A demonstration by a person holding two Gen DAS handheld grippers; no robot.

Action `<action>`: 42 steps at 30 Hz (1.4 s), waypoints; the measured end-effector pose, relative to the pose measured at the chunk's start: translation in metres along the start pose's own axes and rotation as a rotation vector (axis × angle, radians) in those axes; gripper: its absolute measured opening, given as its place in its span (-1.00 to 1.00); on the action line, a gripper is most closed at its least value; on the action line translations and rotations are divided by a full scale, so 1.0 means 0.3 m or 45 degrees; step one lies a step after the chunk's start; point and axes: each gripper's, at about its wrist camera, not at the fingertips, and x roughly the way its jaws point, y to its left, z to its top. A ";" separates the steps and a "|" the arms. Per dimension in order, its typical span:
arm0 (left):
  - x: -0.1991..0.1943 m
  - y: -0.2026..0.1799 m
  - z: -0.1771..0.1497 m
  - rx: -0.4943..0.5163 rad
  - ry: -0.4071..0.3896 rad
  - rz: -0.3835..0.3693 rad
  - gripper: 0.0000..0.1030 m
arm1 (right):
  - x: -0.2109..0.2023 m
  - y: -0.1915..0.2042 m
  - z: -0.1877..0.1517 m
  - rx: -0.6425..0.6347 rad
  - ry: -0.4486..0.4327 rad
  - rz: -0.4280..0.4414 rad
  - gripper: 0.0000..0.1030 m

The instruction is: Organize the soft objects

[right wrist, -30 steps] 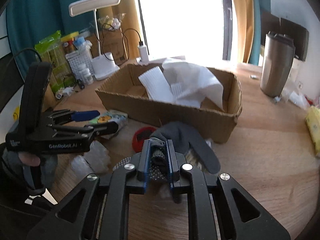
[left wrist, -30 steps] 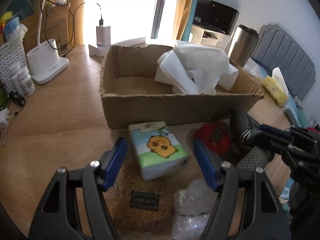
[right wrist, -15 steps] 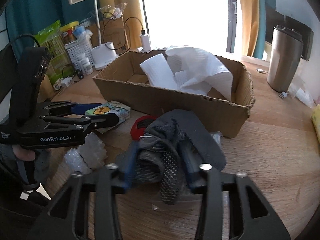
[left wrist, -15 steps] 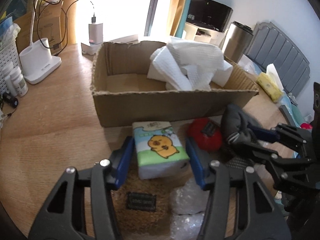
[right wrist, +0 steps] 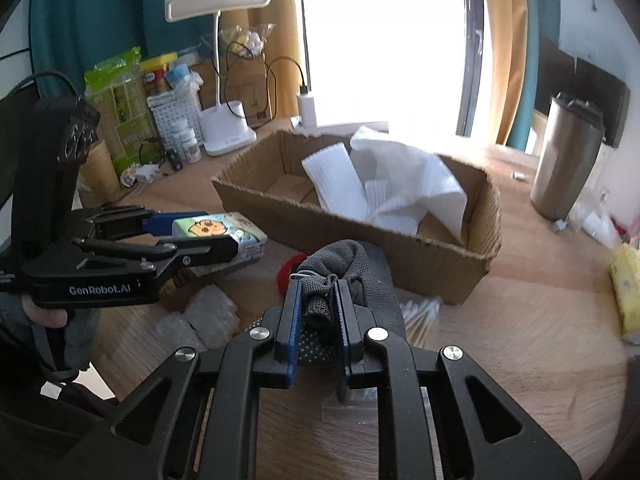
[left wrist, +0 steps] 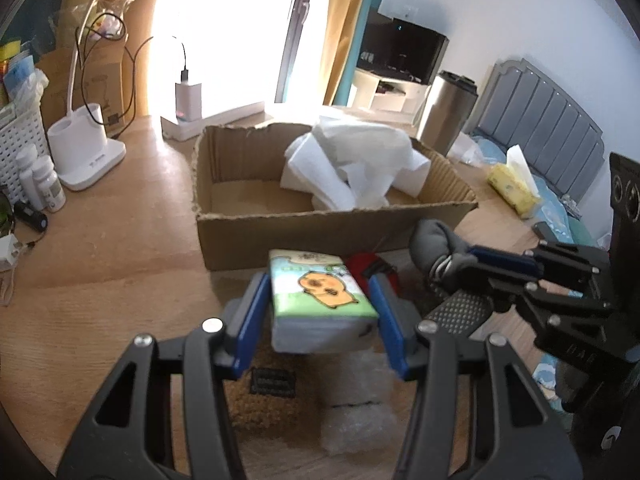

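1. Tissue pack [left wrist: 320, 300] sits between the jaws of the left gripper [left wrist: 322, 312], just in front of the box [left wrist: 320, 232]; its long axis runs along the fingers, toward the box's near wall. The blue pads flank both long sides, touching or nearly so, and the pack looks lifted a little off the surface [left wrist: 120, 248], so I judge it held.
2. Sock [right wrist: 340, 280], grey and bunched, is pinched in the right gripper [right wrist: 318, 312], whose jaws are narrow around it; it hangs just before the box's near wall [right wrist: 360, 236], right of the pack.
3. The box lies straight ahead of both grippers. White paper [left wrist: 352, 168] fills its right half; the left half of its floor shows bare cardboard.
4. The left gripper is nearer that bare half, so the pack probably goes forward over the near wall there.
5. A red item [left wrist: 370, 268] lies on the surface between pack and sock, against the box.
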 end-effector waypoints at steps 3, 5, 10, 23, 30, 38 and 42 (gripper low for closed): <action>-0.026 -0.004 0.005 -0.001 -0.019 -0.005 0.03 | -0.029 0.004 0.020 -0.005 -0.029 -0.004 -0.67; -0.043 -0.005 0.011 0.001 -0.035 -0.005 0.03 | -0.046 0.007 0.031 -0.007 -0.046 -0.004 -0.67; -0.082 -0.007 0.029 0.002 -0.073 -0.006 0.03 | -0.083 0.002 0.058 -0.009 -0.089 -0.004 -0.68; -0.153 -0.007 0.105 0.022 -0.165 -0.003 0.03 | -0.168 -0.017 0.152 -0.037 -0.202 -0.021 -0.68; -0.171 -0.005 0.150 0.024 -0.214 0.006 0.03 | -0.185 -0.044 0.186 -0.039 -0.233 -0.037 -0.68; -0.167 -0.001 0.194 0.025 -0.242 0.013 0.03 | -0.184 -0.081 0.213 -0.032 -0.253 -0.054 -0.68; -0.156 0.000 0.210 0.025 -0.248 0.008 0.03 | -0.171 -0.102 0.232 -0.027 -0.255 -0.063 -0.68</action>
